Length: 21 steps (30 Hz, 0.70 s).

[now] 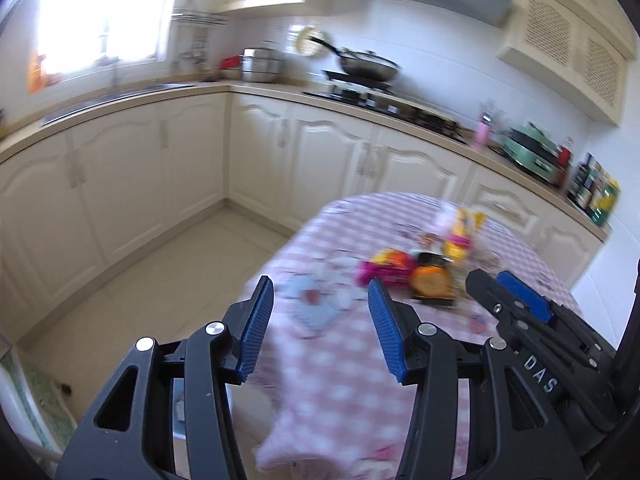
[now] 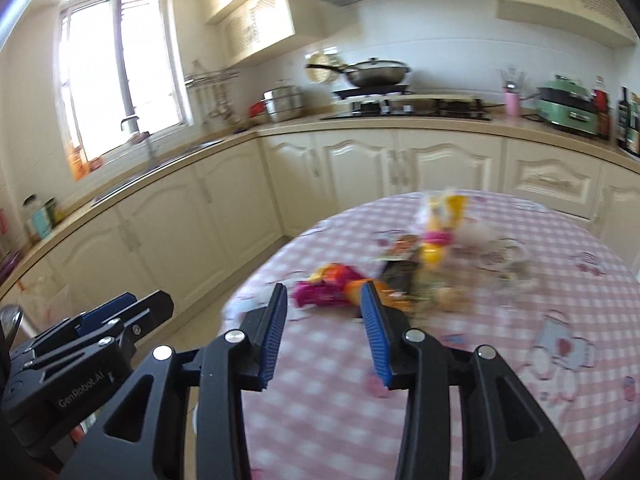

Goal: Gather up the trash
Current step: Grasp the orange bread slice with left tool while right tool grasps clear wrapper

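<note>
A pile of trash lies in the middle of a round table with a pink checked cloth: a magenta wrapper, an orange round piece, a dark packet and yellow wrappers. The image is blurred. My left gripper is open and empty, short of the pile over the table's near left edge. My right gripper is open and empty, just short of the magenta wrapper. It also shows in the left wrist view, and the left gripper's side in the right wrist view.
Cream kitchen cabinets run along the walls behind the table. The counter holds a sink, a wok on a stove, a green appliance and bottles. Tiled floor lies left of the table.
</note>
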### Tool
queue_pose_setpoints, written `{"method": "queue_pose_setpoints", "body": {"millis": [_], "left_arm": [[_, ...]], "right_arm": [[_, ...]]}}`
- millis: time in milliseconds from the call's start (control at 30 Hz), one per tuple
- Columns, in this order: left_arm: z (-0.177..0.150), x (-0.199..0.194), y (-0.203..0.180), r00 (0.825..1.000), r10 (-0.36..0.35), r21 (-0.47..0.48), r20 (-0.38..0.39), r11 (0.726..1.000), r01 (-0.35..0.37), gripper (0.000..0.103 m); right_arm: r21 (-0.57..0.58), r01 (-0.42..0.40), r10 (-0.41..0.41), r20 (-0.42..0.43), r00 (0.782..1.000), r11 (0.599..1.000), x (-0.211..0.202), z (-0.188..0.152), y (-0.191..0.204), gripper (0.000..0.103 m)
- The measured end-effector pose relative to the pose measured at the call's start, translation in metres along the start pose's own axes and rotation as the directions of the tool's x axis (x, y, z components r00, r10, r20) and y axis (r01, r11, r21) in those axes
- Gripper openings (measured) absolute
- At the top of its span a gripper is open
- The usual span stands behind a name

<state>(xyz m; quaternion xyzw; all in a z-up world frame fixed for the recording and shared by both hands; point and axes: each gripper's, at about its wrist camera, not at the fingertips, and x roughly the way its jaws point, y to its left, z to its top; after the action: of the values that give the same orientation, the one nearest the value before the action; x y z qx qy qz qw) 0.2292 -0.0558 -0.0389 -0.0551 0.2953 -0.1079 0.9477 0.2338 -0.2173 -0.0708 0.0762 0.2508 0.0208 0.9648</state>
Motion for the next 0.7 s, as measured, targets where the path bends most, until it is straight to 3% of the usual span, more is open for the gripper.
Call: {"method": "queue_pose_setpoints", "body": {"millis": [300, 700], "left_arm": [[-0.007, 0.044, -0.074, 0.992, -0.088, 0.08, -0.085, 0.992, 0.095, 0.052], [0.004, 0.107, -0.1, 0.984, -0.085, 0.051, -0.159, 0.994, 0.094, 0.053]], "right_arm": [[0.16, 0.147, -0.148, -0.005, 0.989, 0.976, -0.01, -0.009, -0.104, 0.044], [0.292, 0.134, -0.126, -0.046, 0.991, 0.947, 0.021, -0.01, -0.152, 0.052]]}}
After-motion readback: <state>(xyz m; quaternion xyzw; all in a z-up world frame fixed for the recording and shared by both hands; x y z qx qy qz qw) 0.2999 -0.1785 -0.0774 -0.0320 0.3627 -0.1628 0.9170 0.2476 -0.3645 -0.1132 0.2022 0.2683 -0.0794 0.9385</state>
